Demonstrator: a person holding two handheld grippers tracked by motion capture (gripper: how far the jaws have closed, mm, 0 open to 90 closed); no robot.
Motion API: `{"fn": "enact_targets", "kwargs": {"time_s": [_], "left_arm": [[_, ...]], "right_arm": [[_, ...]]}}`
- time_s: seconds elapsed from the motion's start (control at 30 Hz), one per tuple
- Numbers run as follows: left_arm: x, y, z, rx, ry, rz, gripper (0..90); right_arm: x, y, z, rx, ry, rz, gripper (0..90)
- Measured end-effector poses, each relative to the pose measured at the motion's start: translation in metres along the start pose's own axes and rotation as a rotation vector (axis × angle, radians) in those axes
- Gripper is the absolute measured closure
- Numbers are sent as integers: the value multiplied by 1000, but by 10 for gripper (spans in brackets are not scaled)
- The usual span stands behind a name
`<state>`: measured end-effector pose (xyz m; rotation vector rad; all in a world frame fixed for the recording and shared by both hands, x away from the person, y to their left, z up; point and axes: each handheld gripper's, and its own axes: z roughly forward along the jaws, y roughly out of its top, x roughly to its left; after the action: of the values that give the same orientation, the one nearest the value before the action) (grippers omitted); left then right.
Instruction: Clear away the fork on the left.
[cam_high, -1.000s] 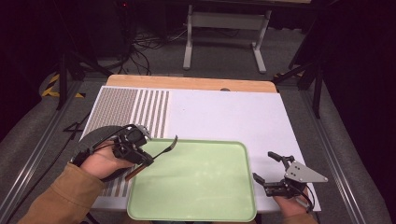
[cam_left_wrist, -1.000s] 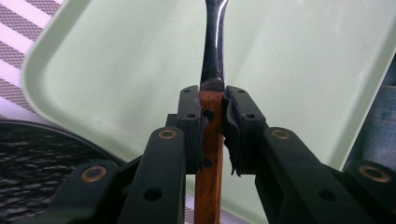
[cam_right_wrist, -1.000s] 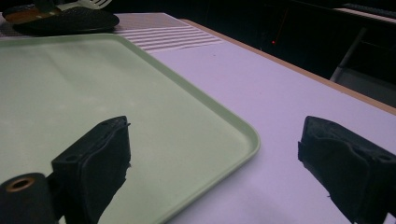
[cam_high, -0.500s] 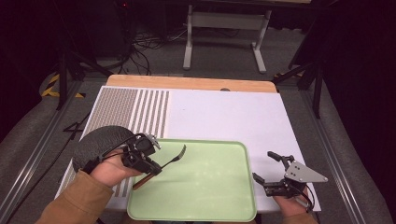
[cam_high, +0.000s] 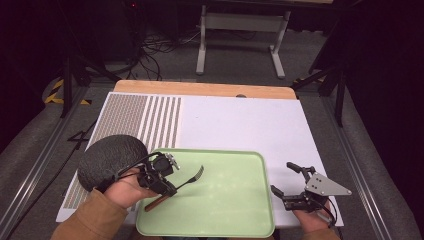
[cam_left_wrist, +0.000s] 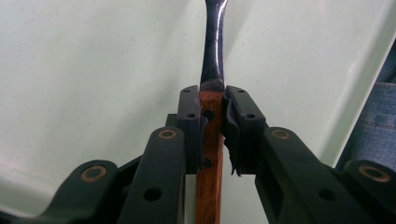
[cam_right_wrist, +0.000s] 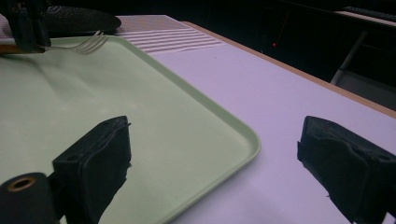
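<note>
A fork (cam_high: 187, 181) with a wooden handle and dark metal tines is held over the left part of the pale green tray (cam_high: 235, 200). My left gripper (cam_high: 162, 180) is shut on its handle; in the left gripper view the pads clamp the brown handle (cam_left_wrist: 211, 140) and the metal neck runs up over the tray (cam_left_wrist: 93, 70). My right gripper (cam_high: 287, 177) rests at the tray's right edge, jaws wide apart, nothing between them (cam_right_wrist: 215, 154). In the right gripper view the fork's tines (cam_right_wrist: 91, 44) show far off at the upper left.
A dark round plate (cam_high: 111, 159) lies left of the tray, by the person's left hand. The tray sits on a white mat (cam_high: 240, 120) with a striped and dotted pattern (cam_high: 135, 115) on its left part. Beyond it is the table's wooden far edge (cam_high: 200, 89).
My left gripper has carried the fork to the right and downward, from beside the tray to over its left part. The dark plate has come into fuller view. The right gripper has kept still.
</note>
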<state>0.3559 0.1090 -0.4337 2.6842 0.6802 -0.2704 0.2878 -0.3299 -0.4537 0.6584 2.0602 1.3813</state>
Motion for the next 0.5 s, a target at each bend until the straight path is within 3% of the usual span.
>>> {"fn": "enact_targets", "kwargs": {"time_s": [0.5], "left_arm": [[-5, 1, 14, 61, 11, -24, 772]], "right_arm": [[0, 0, -1, -1, 4, -2, 100]]}}
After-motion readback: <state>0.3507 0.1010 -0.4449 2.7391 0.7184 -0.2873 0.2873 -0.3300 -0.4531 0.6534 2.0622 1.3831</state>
